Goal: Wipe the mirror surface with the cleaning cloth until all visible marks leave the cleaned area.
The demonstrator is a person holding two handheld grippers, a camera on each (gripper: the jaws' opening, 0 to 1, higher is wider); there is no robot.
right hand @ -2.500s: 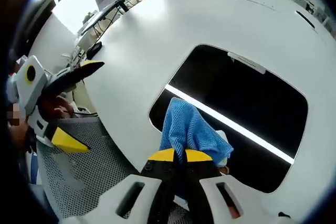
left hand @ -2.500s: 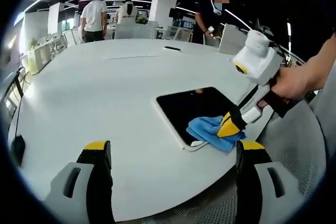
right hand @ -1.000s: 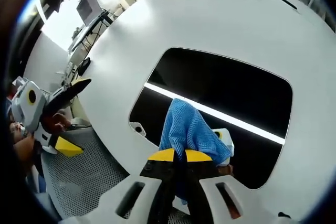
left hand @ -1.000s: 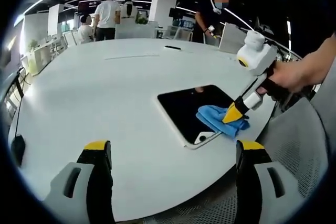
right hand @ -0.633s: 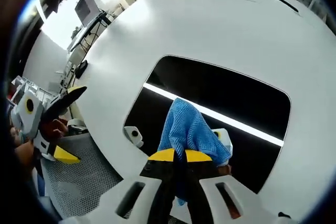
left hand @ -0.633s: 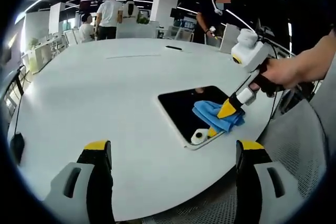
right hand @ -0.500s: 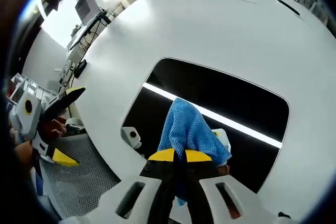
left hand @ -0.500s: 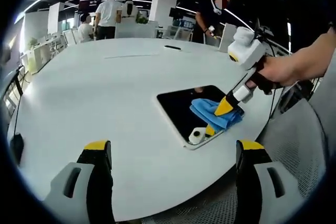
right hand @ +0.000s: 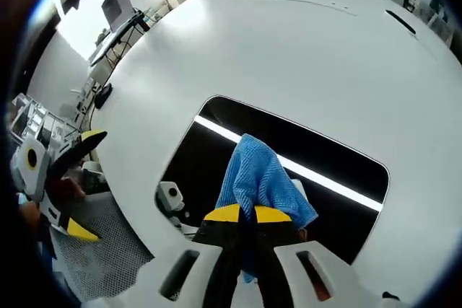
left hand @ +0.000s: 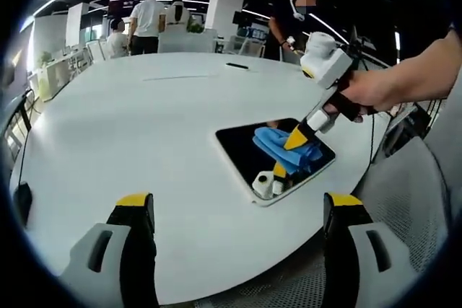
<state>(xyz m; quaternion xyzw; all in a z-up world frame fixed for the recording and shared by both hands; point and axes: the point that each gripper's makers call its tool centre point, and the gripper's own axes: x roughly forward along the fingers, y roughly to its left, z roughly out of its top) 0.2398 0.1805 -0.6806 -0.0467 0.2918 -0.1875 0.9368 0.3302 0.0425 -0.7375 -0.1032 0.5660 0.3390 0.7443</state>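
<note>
A flat mirror (left hand: 249, 151) (right hand: 216, 156) with a white rim lies on the round white table (left hand: 144, 120) (right hand: 289, 48), near its edge. A blue cleaning cloth (left hand: 278, 143) (right hand: 256, 174) rests on the glass, and my right gripper (left hand: 294, 137) (right hand: 244, 216) is shut on it, pressing it onto the mirror's middle. The dark glass reflects a bright ceiling light strip (right hand: 317, 177) and the right gripper itself. My left gripper (left hand: 234, 207) stands open over the table's near edge, apart from the mirror; it comes into the right gripper view (right hand: 68, 185) at the far left.
A person's hand (left hand: 375, 91) holds the right gripper. Several people (left hand: 148, 23) stand beyond the table's far side among desks. A small dark object (left hand: 237, 67) lies on the far part of the table. A grey mesh chair (left hand: 419, 207) sits at the right.
My right gripper has slid the cloth from the mirror's near corner up toward its middle. The left gripper has stayed where it was.
</note>
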